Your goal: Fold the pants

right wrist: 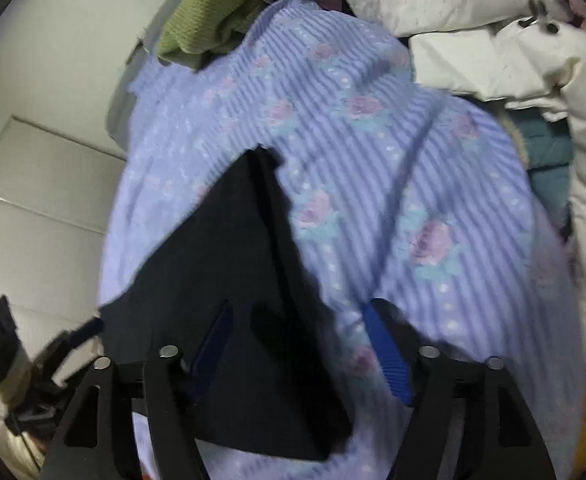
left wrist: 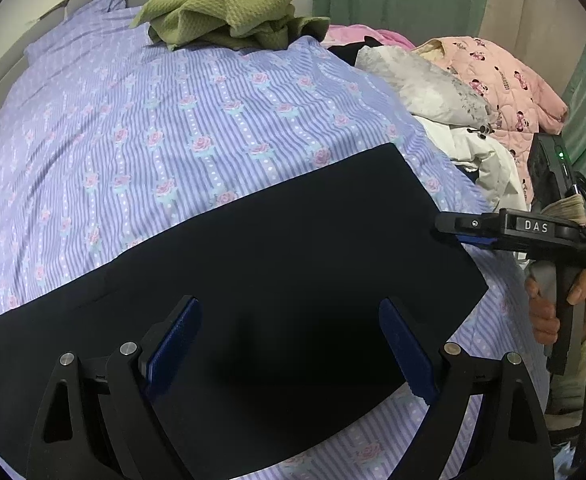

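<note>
The left gripper hangs with its jaws spread wide over the dark pants, nothing caught between the blue pads. The right gripper also stands apart — one pad over the pants' edge, the other over the bedsheet — and grips nothing; in the left wrist view it shows from the side at the garment's right corner, its fingertips hard to separate, with a hand on the handle partly cut off by the frame. The pants lie flat on the striped, rose-printed sheet as a folded dark slab; seams and layers are lost in the blackness. Beyond lie a green knit garment, a white bundle and a pink quilted piece, heaped so that their shapes cannot be told. The right wrist view is blurred.
</note>
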### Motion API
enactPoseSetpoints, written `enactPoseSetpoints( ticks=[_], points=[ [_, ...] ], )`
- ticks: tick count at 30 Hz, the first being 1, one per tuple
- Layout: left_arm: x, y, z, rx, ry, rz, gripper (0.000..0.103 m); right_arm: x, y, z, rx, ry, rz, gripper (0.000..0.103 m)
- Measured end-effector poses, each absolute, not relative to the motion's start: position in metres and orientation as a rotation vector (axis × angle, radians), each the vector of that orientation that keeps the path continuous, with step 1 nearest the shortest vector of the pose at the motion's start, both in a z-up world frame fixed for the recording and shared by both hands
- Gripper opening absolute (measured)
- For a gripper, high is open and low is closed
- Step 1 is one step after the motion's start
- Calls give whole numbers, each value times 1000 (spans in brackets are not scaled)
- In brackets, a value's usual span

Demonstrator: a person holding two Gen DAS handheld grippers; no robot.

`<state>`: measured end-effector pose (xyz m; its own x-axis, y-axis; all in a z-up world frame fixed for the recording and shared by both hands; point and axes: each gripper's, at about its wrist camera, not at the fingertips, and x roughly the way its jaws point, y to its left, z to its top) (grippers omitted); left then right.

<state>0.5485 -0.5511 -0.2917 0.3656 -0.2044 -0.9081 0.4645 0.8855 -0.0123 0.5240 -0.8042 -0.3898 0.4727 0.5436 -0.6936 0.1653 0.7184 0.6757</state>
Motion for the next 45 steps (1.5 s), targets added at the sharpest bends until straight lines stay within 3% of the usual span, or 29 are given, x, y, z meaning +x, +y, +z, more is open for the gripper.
enactPoseSetpoints(
  ticks=[4,6,8,11,13,15,17,20,23,26,30,35,40,45],
  points=[
    [550,-550,-291,262,1119,-436,91,529,-785,-381,743,1111,467,73],
    [552,-549,-291,261,1127,-429,91,532,-787,-385,697,1131,420,68],
    [551,-549,-292,263,1130,-423,91,534,-801,-396,808,1117,380,59],
    [547,-553,-291,261,1131,-445,91,537,-803,-401,881,1075,368,59],
    [543,-553,-289,262,1127,-458,91,536,-796,-398,844,1087,386,51],
    [542,-550,-286,264,1114,-455,91,531,-796,-392,847,1087,368,31],
    [543,-545,-285,256,1109,-437,91,532,-793,-380,799,1080,288,23],
    [549,-533,-285,208,1137,-403,91,541,-785,-374,752,1167,143,15],
    [553,-515,-277,148,1140,-368,91,550,-750,-338,486,1152,-11,9],
    [554,-494,-264,118,1115,-335,91,548,-720,-311,283,1105,-131,7],
    [549,-459,-248,110,1084,-296,91,549,-707,-295,218,1106,-222,7],
    [538,-396,-232,85,1070,-237,91,524,-672,-227,116,993,-228,7],
    [516,-302,-211,18,1066,-160,91,520,-584,-163,34,904,-107,7],
    [489,-215,-198,1,1064,-92,91,525,-484,-142,-22,898,-8,7]
  ],
)
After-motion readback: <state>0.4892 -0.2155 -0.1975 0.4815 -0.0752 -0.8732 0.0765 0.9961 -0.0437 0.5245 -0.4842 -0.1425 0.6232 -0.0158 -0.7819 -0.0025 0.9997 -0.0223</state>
